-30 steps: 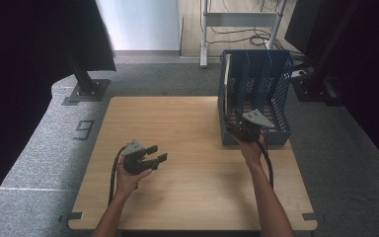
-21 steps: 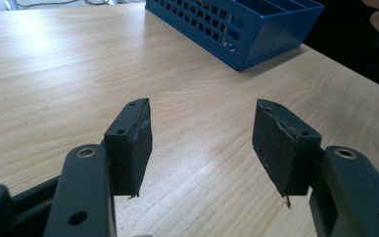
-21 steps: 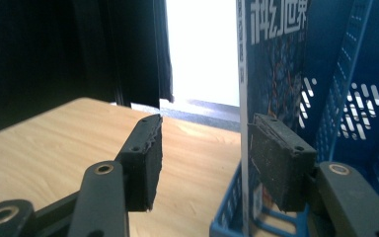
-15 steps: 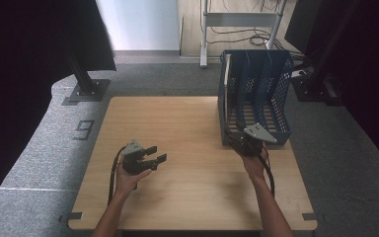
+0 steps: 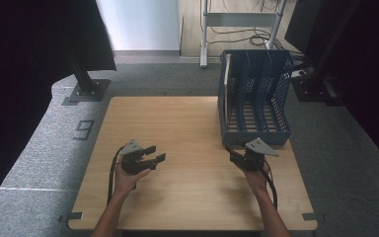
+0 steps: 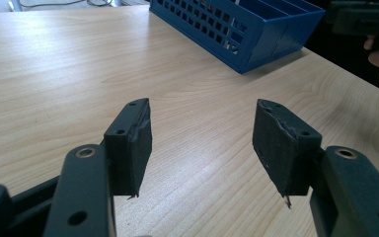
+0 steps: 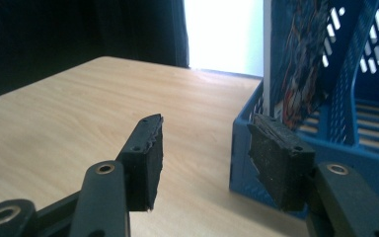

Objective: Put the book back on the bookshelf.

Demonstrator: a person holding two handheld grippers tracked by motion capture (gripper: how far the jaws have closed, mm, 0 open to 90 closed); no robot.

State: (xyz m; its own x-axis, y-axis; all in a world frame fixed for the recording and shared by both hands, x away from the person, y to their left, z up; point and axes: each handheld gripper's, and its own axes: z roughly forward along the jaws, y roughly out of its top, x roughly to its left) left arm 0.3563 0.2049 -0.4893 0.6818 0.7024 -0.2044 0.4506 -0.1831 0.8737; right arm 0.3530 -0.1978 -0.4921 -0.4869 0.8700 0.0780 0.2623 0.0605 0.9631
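The right gripper (image 5: 238, 157) has drawn back from the blue file rack (image 5: 254, 133) at right of centre, fingers half open and empty; the book (image 7: 296, 59) stands in its leftmost slot. The left gripper (image 5: 154, 153) waits, open and empty.

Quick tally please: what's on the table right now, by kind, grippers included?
Blue file rack: 1
Book standing in the rack's leftmost slot: 1
Handheld grippers: 2, the left gripper and the right gripper, both with jaws apart and nothing between them
Total: 4
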